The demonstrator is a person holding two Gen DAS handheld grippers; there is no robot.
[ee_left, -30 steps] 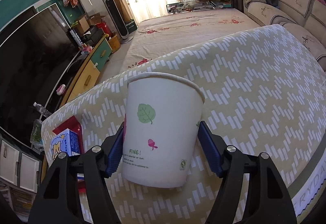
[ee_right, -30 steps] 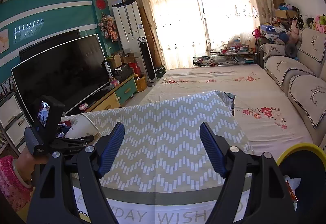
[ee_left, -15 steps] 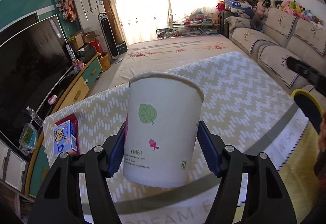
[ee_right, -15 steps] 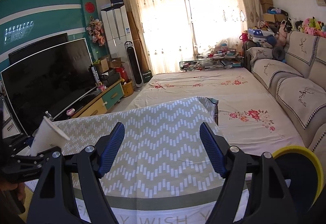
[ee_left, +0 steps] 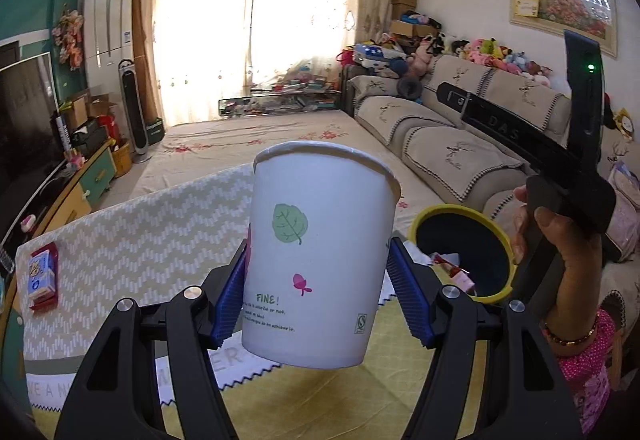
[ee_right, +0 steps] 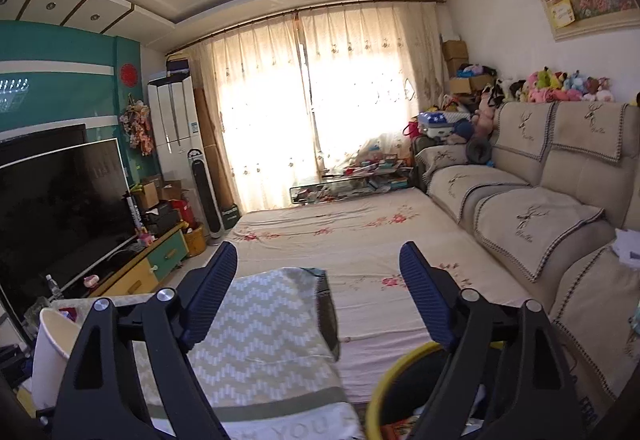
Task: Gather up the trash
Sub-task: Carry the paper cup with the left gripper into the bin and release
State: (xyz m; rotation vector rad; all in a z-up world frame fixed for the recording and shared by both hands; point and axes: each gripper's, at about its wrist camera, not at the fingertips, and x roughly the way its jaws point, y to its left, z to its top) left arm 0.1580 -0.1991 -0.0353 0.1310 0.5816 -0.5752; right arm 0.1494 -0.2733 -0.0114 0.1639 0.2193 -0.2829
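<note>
Pinching paper cup (ee_left: 320,252) upright, mouth upward, left hand-held gripper (ee_left: 316,292), right hand-held gripper (ee_right: 320,296) spread

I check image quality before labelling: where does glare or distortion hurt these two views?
Left wrist view: the curtained window is blown out; the white paper cup with leaf print stays sharp. Right wrist view: the same window glares; fisheye bends the beige sofa; the black television is dark.

Left gripper (ee_left: 316,280) clamped on paper cup (ee_left: 320,252). Right gripper (ee_right: 318,300) spread wide, empty, pointing twelve o'clock.
</note>
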